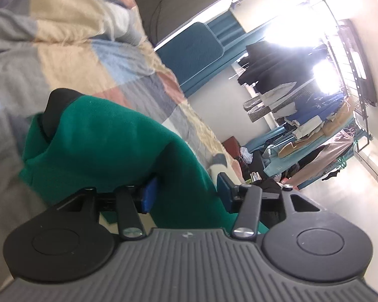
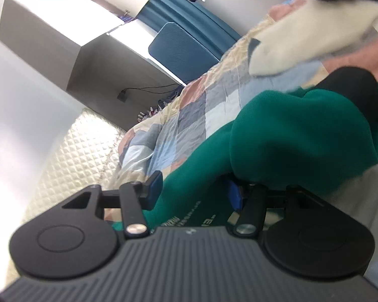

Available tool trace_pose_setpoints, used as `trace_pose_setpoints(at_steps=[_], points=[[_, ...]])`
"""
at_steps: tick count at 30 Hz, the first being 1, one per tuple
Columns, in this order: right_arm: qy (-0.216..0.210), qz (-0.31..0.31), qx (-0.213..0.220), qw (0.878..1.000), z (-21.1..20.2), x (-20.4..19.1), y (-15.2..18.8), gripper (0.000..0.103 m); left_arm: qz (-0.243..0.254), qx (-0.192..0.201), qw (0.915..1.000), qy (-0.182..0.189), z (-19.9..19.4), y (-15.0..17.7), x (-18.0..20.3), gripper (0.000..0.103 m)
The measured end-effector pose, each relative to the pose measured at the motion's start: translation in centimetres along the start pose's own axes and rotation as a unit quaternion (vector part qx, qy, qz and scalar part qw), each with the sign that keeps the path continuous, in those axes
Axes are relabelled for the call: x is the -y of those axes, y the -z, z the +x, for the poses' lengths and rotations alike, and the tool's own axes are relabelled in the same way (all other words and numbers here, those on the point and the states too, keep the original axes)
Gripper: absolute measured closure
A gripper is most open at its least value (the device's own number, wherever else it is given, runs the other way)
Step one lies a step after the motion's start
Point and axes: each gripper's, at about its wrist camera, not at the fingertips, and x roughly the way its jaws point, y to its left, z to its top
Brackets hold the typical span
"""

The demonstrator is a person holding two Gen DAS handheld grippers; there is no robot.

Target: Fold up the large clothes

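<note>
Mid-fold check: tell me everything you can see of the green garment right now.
The green garment is a thick, soft, sweatshirt-like knit in deep teal-green with a black lining or collar part showing at its far end. It lies bunched and partly folded on the patchwork quilt. Pale printed lettering shows near the right gripper. Cloth runs between the parted jaws of both that and the left gripper; neither visibly pinches it.

- The right gripper (image 2: 192,192) has its blue-padded jaws apart, with a fold of the green garment (image 2: 284,136) lying between them.
- The garment bunches up on a patchwork quilt (image 2: 189,115).
- A cream cloth (image 2: 302,42) lies further back on the quilt.
- Teal curtains (image 2: 189,7) hang behind.
</note>
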Motion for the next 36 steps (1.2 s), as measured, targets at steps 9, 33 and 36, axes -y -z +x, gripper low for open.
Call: trace_pose_setpoints(at_steps=[9, 33, 36], points=[[0.036, -0.077, -0.014, 0.996, 6.6, 0.1, -2.9, 0.047, 0.118, -0.002, 0.9924, -0.034, 8.8, -1.9, 0.1, 0.04], [0.11, -0.252, -0.045, 0.96, 23.6, 5.2, -3.9, 0.05, 0.152, -0.063, 0.9808, -0.104, 26.4, -4.7, -7.9, 0.04], [0.103, -0.245, -0.039, 0.963, 23.2, 5.3, -4.0, 0.05, 0.146, -0.059, 0.9833, -0.091, 25.5, -4.9, -7.7, 0.04]])
